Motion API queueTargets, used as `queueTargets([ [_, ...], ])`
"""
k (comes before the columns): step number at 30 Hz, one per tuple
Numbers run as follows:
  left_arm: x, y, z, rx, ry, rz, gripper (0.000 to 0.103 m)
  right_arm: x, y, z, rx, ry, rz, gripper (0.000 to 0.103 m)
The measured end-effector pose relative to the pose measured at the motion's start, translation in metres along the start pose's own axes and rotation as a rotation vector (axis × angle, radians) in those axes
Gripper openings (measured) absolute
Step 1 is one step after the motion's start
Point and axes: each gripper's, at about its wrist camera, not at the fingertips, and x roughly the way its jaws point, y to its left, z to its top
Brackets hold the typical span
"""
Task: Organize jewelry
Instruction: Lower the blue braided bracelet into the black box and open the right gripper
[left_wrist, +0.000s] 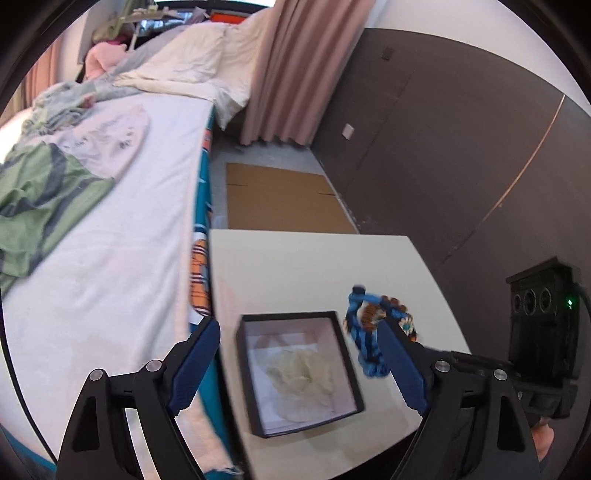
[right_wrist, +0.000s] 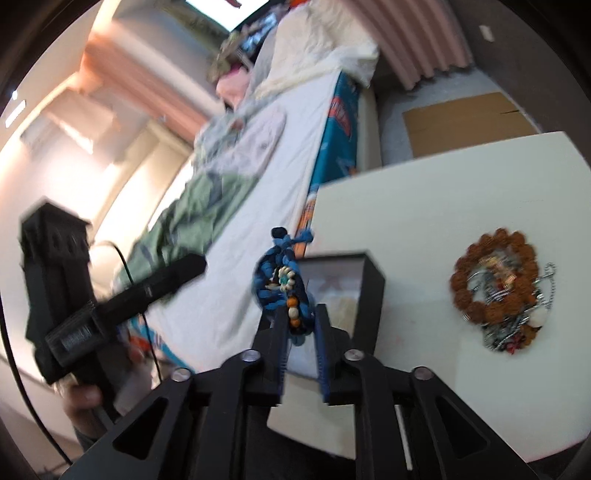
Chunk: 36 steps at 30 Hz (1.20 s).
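While the blue braided cord bracelet with beads and small shells (right_wrist: 284, 288) hangs between the blue pads of the right hand-held gripper (right_wrist: 301, 328), it sits just beside the near wall of the shallow black square box with a pale lining (left_wrist: 295, 373), above the white worktop (left_wrist: 314, 266) rather than over the box opening. Grip state, right: jaws narrow and closed around the lower loop of the bracelet, which dangles upward and outward from the pads; pictures are blurred, so how firmly it is pinched cannot be judged. Grip state, left: the left hand-held gripper (left_wrist: 301, 358) stands released, jaws wide, straddling the box without touching its walls as far as can be seen. Inside the box lies a crumpled translucent wrapping. Further right on the worktop, well apart from the box, a ring of brown wooden beads (right_wrist: 495, 277) rests on a tangle of silver chains (right_wrist: 517, 314). Judgement: step in hand is carrying the bracelet to the box. To do it well, bring the cord fully over the lining before letting go, lower until the loop touches the wrapping, then release slowly so no tail drapes over the rim. Left jaws could close on the box wall to steady it.
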Motion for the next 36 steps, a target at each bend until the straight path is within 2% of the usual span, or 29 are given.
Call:
queueTargets([
  [2,-0.005,0.003,0.001,0.004,-0.008,0.022,0.087,0.002,-0.005,-0.002,0.026,0.005,-0.003,0.059],
  [3,-0.006,0.004,0.0,0.006,-0.01,0.025,0.087,-0.001,-0.008,-0.002,0.034,-0.008,-0.019,0.063],
  [6,-0.011,0.003,0.0,0.011,-0.015,0.04,0.087,-0.018,-0.019,-0.001,0.06,-0.052,-0.042,0.064],
  [10,-0.011,-0.007,0.002,0.02,-0.024,0.042,0.087,-0.047,-0.039,-0.002,0.105,-0.117,-0.059,0.08],
  [19,-0.002,-0.052,0.002,0.1,-0.034,-0.027,0.087,-0.101,-0.088,-0.006,0.218,-0.228,-0.114,0.08],
  [23,0.014,-0.077,0.001,0.138,-0.011,-0.058,0.087,-0.114,-0.105,-0.008,0.247,-0.236,-0.122,0.08],
  [29,0.038,-0.109,-0.001,0.192,0.003,-0.064,0.087,-0.128,-0.128,-0.015,0.28,-0.231,-0.145,0.08],
  [32,0.051,-0.121,0.003,0.199,0.026,-0.076,0.087,-0.139,-0.138,-0.019,0.308,-0.265,-0.15,0.08],
  [36,0.071,-0.136,0.005,0.231,0.062,-0.089,0.079,-0.147,-0.151,-0.022,0.338,-0.289,-0.156,0.08],
])
